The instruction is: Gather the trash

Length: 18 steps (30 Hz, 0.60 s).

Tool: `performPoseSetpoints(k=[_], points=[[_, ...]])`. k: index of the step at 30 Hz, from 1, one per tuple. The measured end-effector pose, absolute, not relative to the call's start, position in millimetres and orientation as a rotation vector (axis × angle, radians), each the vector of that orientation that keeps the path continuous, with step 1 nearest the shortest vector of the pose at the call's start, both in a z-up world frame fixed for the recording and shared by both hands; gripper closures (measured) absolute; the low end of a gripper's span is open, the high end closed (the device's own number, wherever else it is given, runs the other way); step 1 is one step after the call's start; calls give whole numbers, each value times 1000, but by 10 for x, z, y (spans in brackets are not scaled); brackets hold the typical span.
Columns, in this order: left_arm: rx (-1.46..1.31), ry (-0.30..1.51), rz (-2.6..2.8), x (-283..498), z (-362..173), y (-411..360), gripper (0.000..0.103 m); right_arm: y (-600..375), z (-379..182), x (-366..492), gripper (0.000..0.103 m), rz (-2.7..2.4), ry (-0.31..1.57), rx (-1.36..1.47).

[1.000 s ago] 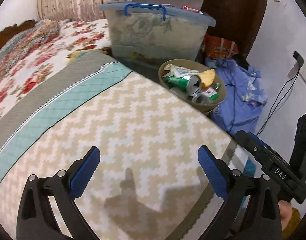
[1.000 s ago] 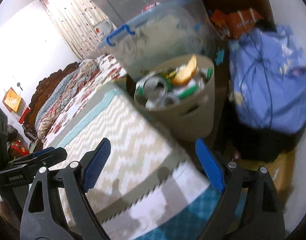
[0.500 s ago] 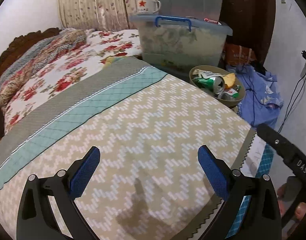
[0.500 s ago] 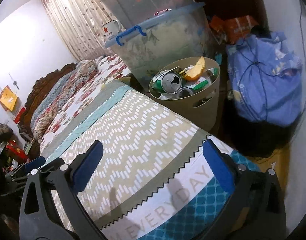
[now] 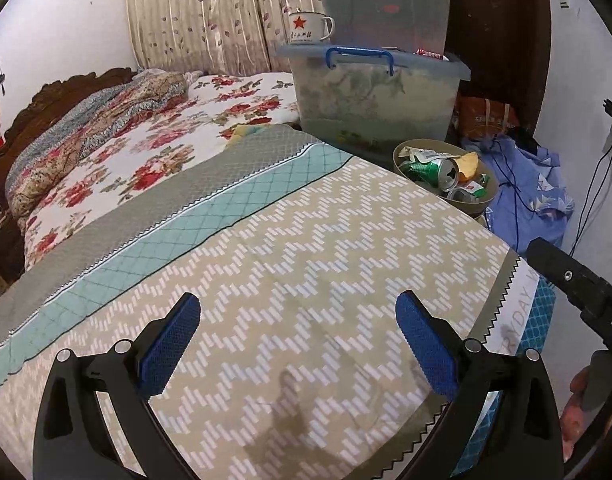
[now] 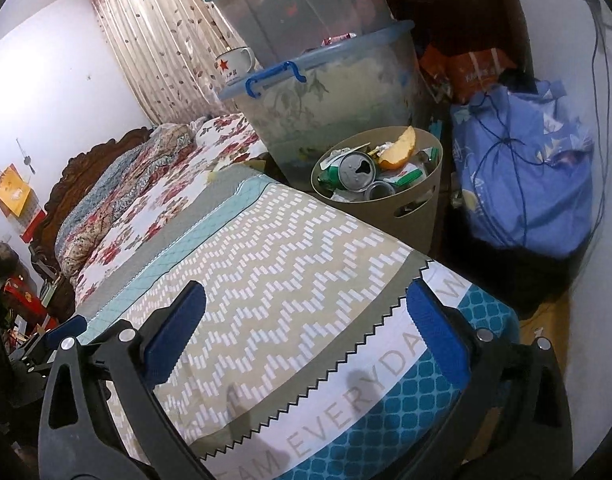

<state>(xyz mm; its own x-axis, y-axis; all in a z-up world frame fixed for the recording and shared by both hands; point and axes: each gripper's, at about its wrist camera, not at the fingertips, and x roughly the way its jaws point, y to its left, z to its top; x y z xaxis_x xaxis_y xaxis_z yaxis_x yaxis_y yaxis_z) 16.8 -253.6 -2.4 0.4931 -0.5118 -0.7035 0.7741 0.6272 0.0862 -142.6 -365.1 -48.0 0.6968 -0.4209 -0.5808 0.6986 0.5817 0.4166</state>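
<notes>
With your left gripper [image 5: 298, 344] and right gripper [image 6: 306, 332] both spread wide and empty over the zigzag blanket [image 5: 306, 264], mind the heaped trash bin [image 6: 417, 200] at upper right, since a nudge could spill its cans [image 6: 357, 171]

The left gripper [image 5: 298, 340] hangs over the zigzag-patterned blanket [image 5: 306, 260], its blue pads spread wide with nothing between them. Past the bed's edge, the tan bin [image 5: 487, 200] holds a green can [image 5: 429, 170] and wrappers, beside a lidded storage box [image 5: 373, 100].
</notes>
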Motion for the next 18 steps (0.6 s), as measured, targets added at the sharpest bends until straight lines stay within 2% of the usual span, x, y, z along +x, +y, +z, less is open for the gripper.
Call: performPoseSetpoints(k=[18], points=[[413, 677, -823, 57, 74, -2441, 9, -3557, -412, -1503, 4, -682, 432, 679]])
